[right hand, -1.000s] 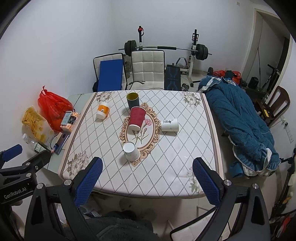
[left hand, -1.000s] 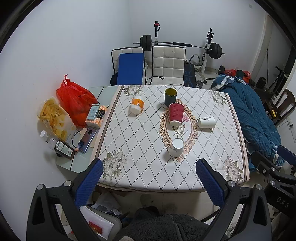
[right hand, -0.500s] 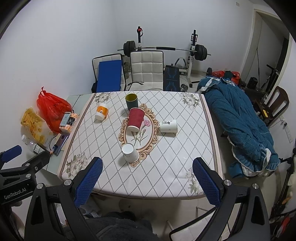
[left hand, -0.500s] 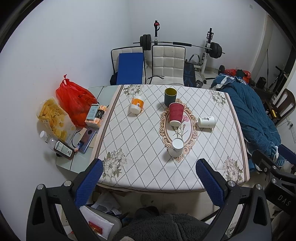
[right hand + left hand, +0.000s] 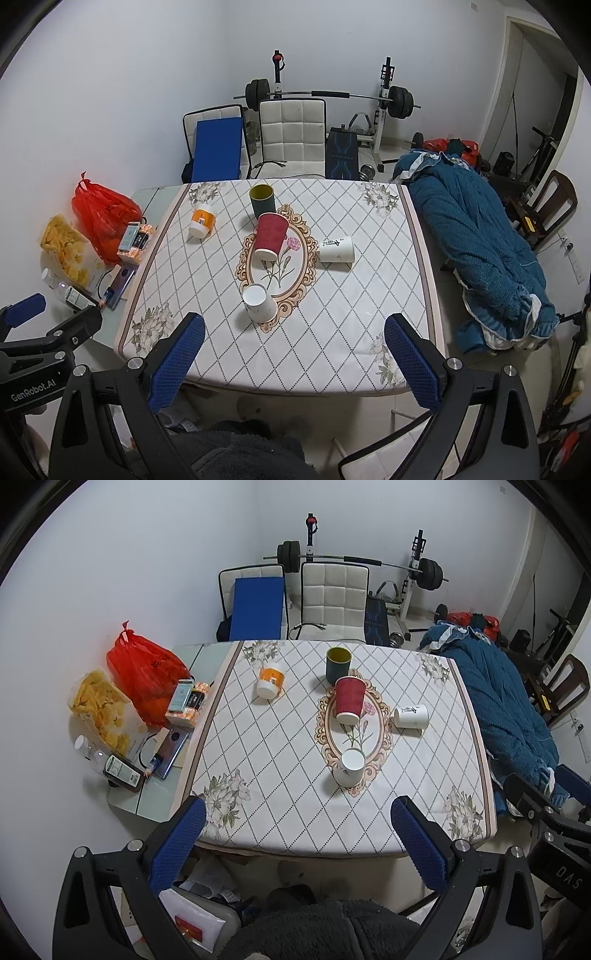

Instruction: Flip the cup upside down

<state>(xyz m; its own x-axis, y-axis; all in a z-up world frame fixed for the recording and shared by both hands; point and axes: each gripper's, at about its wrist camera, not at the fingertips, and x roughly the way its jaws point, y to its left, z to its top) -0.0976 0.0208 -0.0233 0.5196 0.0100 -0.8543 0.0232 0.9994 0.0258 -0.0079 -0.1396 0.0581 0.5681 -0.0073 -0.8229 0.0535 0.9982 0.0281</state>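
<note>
Several cups sit on the table (image 5: 280, 812) (image 5: 332, 362). A dark green cup (image 5: 338, 664) (image 5: 262, 201) stands upright at the far side. A red ribbed cup (image 5: 349, 700) (image 5: 270, 236), an orange-and-white cup (image 5: 270, 682) (image 5: 202, 222) and a near white cup (image 5: 349, 768) (image 5: 259, 302) stand bottom-up. A printed white cup (image 5: 411, 717) (image 5: 337, 249) lies on its side. My left gripper (image 5: 295, 834) and right gripper (image 5: 293, 350) are open and empty, held high above the near table edge.
A red bag (image 5: 146, 672), a chip bag (image 5: 101, 709), boxes, a phone (image 5: 168, 753) and bottles lie on the left side shelf. Two chairs (image 5: 334, 590) and a barbell rack stand behind the table. A blue quilt (image 5: 495, 701) lies to the right.
Both grippers have drifted slightly; the right view has shifted a little so the table sits lower in the frame. The cups have not moved.
</note>
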